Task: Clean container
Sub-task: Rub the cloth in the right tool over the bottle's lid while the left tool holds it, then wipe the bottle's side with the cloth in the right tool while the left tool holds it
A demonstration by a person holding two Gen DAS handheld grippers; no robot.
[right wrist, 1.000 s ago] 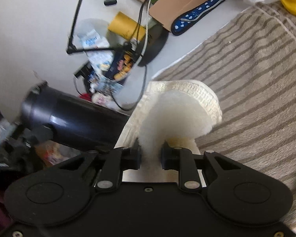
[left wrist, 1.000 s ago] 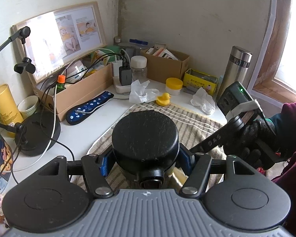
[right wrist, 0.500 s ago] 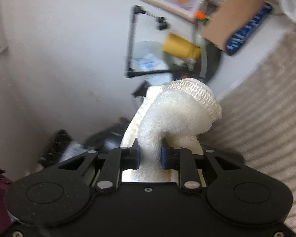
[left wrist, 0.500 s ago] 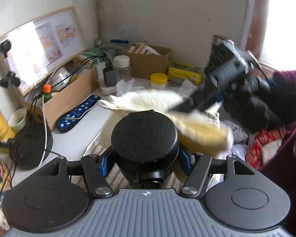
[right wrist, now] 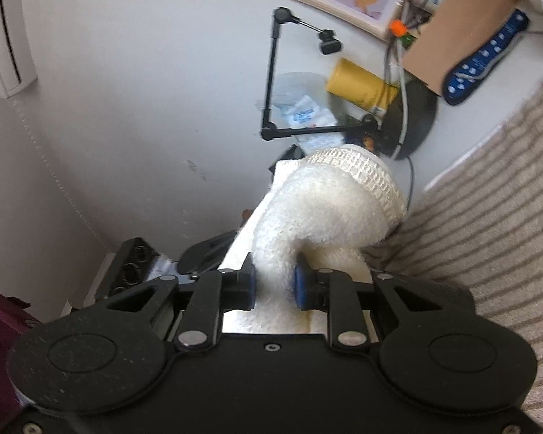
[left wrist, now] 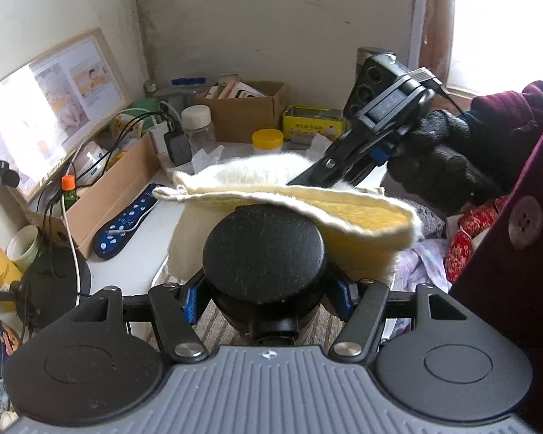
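Status, wiping barely begun: your left gripper (left wrist: 266, 294) clamps the black container (left wrist: 264, 253) above the striped mat (right wrist: 496, 217), your right gripper (right wrist: 274, 284) pinches the cream cloth (left wrist: 307, 199) draped over its far edge; most surfaces appear unwiped.

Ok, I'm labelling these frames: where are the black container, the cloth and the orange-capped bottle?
black container (left wrist: 264, 249), left wrist view, flat round end.
cloth (right wrist: 322, 209), right wrist view, fluffy white fold above the fingers.
orange-capped bottle (left wrist: 68, 183), left wrist view, orange cap.
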